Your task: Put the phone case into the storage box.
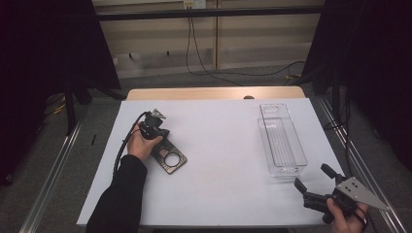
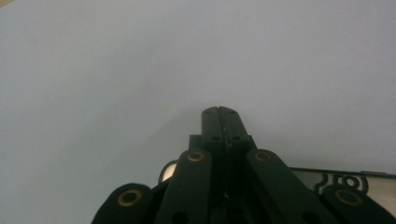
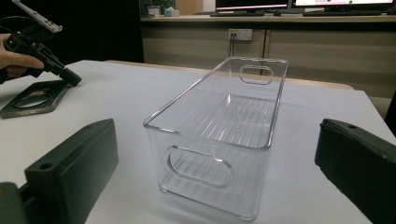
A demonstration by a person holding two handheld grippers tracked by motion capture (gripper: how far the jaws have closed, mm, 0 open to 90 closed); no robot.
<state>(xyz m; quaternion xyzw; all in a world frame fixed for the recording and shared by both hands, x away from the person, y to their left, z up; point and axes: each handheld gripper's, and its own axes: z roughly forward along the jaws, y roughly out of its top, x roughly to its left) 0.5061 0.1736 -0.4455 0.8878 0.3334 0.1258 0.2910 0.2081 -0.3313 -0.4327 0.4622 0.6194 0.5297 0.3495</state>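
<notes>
A clear plastic bin (image 1: pixel 282 143) stands on the white surface (image 1: pixel 218 170) toward its right side, long and narrow, with oval handle cut-outs in both end walls and a ribbed floor — nothing lies in it. In the right gripper view the bin (image 3: pixel 219 135) sits straight ahead, one end wall turned toward the camera, framed between the two black jaws.

On the left of the surface lies a dark flat plate (image 1: pixel 170 158) with a round opening and gold-coloured trim, flat on the white sheet and well apart from the bin. The left hand-held gripper (image 1: pixel 163 141) points down at it, its tip at the plate's near-left edge; the left hand (image 1: pixel 142 141) wraps the body, the dark sleeve running back toward the bottom edge, a black cable looping off behind. Its jaws are pressed together, seen in the left gripper view (image 2: pixel 219 119), with nothing visible between them; the plate (image 2: pixel 345 179) shows just behind and below.

The right hand-held gripper (image 1: pixel 313 178) rests low near the front right corner, just short of the bin's near end, aimed toward it — its jaws spread wide and holding nothing. The right hand (image 1: pixel 346 218) grips it from below, a grey three-cornered plate on top.
</notes>
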